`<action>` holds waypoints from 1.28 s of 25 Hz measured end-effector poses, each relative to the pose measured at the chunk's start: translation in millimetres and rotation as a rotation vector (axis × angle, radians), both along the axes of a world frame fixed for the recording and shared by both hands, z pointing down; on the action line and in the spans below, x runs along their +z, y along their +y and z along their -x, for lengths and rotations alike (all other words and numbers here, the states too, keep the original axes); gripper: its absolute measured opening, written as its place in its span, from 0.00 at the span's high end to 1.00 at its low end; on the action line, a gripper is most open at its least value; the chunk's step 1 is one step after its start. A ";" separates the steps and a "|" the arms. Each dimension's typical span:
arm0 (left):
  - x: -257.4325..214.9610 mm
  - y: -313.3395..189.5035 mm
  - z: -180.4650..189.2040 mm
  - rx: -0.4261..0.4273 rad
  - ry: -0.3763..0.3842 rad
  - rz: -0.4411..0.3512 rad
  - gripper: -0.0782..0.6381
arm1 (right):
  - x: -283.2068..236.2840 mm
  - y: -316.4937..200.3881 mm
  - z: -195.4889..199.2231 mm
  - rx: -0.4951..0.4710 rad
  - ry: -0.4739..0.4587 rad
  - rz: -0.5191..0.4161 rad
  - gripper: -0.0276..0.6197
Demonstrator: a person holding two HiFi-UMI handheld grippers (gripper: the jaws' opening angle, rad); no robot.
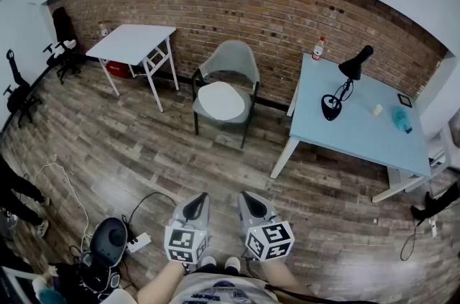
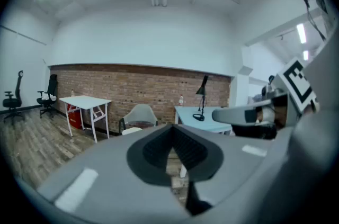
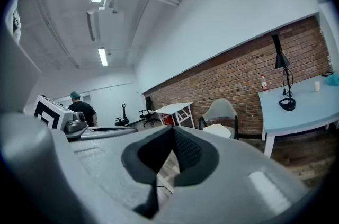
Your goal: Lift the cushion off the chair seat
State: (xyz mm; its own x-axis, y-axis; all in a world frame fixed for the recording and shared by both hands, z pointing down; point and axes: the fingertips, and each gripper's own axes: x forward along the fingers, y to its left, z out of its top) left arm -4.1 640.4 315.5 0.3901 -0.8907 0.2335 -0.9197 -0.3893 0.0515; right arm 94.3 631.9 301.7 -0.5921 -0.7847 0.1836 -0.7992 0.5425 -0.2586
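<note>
In the head view the white cushion (image 1: 221,100) lies on the seat of the grey chair (image 1: 233,60) by the brick wall (image 1: 287,15), well apart from the left tongs (image 1: 198,198) and right tongs (image 1: 247,196), both pressed together on nothing. Only the right gripper view shows a distant person (image 3: 80,108).

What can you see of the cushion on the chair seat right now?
The cushion is a white, rounded oval pad, thin and plain. It lies flat on the seat of the grey shell chair, covering most of it. The chair stands in front of the brick wall, between the white table and the pale blue table. Only the seat touches the cushion; nothing rests on it.
</note>
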 end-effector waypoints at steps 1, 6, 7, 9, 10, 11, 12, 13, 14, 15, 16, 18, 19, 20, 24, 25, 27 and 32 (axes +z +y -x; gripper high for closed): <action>0.4 4.0 -2.8 -0.001 -0.001 0.002 0.90 | 0.5 3.7 -2.8 0.001 -0.003 0.005 0.96; 0.7 16.8 -9.5 -0.014 0.001 0.002 0.90 | -0.3 15.2 -11.2 -0.005 0.010 -0.001 0.96; 1.4 17.5 -10.4 -0.018 0.003 0.004 0.90 | 0.2 15.2 -12.9 -0.006 0.013 0.000 0.96; 4.3 20.2 -12.2 -0.023 0.007 0.013 0.90 | 2.3 16.5 -16.6 -0.007 0.012 0.008 0.96; 5.6 22.2 -12.7 -0.026 0.007 0.017 0.90 | 2.9 18.2 -18.0 -0.009 0.010 0.011 0.96; 6.5 24.0 -12.9 -0.029 0.006 0.019 0.90 | 3.1 20.1 -19.5 -0.011 0.008 0.012 0.96; 6.7 25.3 -13.2 -0.032 0.005 0.019 0.90 | 2.9 21.5 -21.1 -0.013 0.007 0.011 0.96; 6.5 25.7 -13.7 -0.036 0.006 0.017 0.90 | 2.6 21.9 -23.0 -0.013 0.007 0.007 0.96; 6.3 25.8 -14.4 -0.039 0.007 0.015 0.90 | 2.2 21.4 -24.9 -0.012 0.006 0.004 0.96; 6.2 26.0 -15.2 -0.042 0.009 0.012 0.90 | 1.7 20.6 -26.6 -0.010 0.005 0.000 0.96; 6.1 26.6 -16.0 -0.044 0.009 0.009 0.90 | 1.2 19.8 -28.0 -0.008 0.004 -0.003 0.96; 4.8 28.1 -16.8 -0.045 0.002 0.001 0.90 | -0.3 18.0 -29.0 -0.008 0.001 -0.009 0.96; 3.3 27.9 -16.7 -0.045 -0.003 -0.004 0.90 | -1.2 16.5 -28.9 -0.009 0.001 -0.011 0.96; 1.8 26.6 -16.0 -0.047 -0.007 -0.009 0.90 | -2.2 14.3 -28.4 -0.012 0.000 -0.012 0.96; 1.0 13.9 -7.7 -0.057 -0.003 -0.013 0.90 | -3.9 2.6 -21.7 -0.019 -0.005 -0.016 0.96; 2.1 9.4 -5.4 -0.058 -0.001 -0.010 0.90 | -3.4 -1.0 -19.4 -0.020 -0.005 -0.015 0.96; 5.5 -2.0 -2.3 -0.058 0.006 0.000 0.90 | -0.9 -10.5 -16.4 -0.021 -0.002 -0.010 0.96; 17.7 -47.6 5.9 -0.037 0.018 0.018 0.90 | 12.2 -53.0 -8.8 -0.003 0.011 0.015 0.96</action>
State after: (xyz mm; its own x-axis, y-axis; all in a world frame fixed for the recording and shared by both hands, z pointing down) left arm -10.0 592.8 333.3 0.3617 -0.9001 0.2428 -0.9321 -0.3543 0.0753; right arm 103.2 578.9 313.9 -0.5920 -0.7802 0.2022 -0.8007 0.5408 -0.2578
